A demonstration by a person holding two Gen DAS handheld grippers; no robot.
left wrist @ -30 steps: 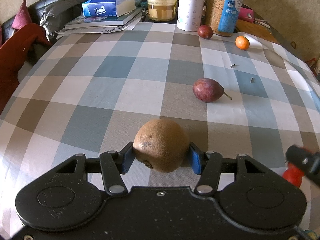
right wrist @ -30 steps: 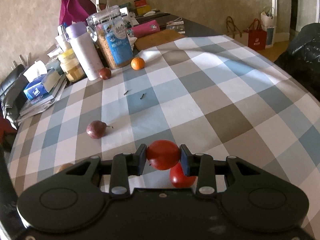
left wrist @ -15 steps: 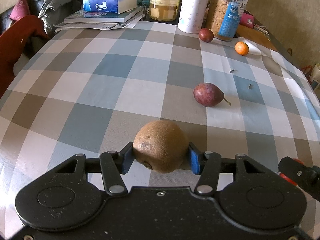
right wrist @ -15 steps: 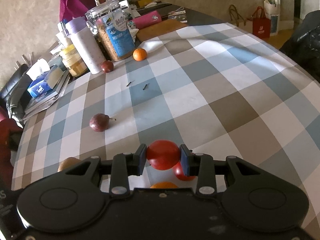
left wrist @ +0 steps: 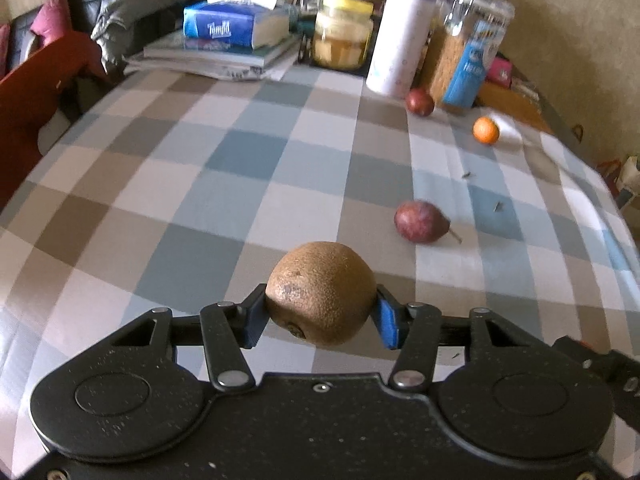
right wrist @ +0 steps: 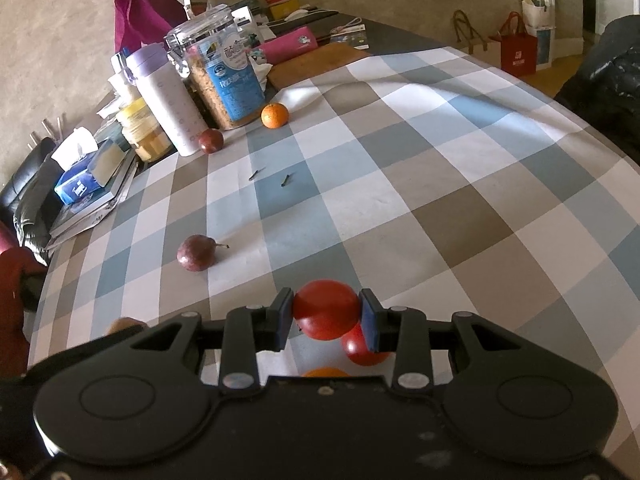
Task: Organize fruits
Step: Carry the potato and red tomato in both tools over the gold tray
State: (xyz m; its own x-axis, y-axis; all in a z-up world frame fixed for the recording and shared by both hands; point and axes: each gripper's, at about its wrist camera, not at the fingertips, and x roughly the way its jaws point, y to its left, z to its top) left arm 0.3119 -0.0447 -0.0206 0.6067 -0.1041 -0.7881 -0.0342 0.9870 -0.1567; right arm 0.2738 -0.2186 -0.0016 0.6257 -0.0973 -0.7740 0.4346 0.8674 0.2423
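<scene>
Kiwi (left wrist: 321, 294): brown, fuzzy, pinched across its middle by the left gripper (left wrist: 321, 316), blue pads on both flanks, carried clear above the checked surface (left wrist: 192, 184). Grip at the widest part probably keeps the round fruit from rolling out.

Red tomato (right wrist: 326, 309): clamped the same way in the right gripper (right wrist: 326, 314). Directly below and behind it lie a second red tomato (right wrist: 362, 350) and the top of an orange fruit (right wrist: 326, 372), partly hidden by the gripper body. Judgement: this looks like the gathering spot, and the held tomato is being brought to join them.

Loose fruit not yet collected: purple passion fruit (left wrist: 420, 222) with stem, mid-surface; a darker round fruit (left wrist: 419, 102) just beside the white bottle (left wrist: 398, 32); a small mandarin (left wrist: 486, 130) near the cereal jar (right wrist: 224, 76). All well apart from the cluster.

Left view is slightly blurred.
</scene>
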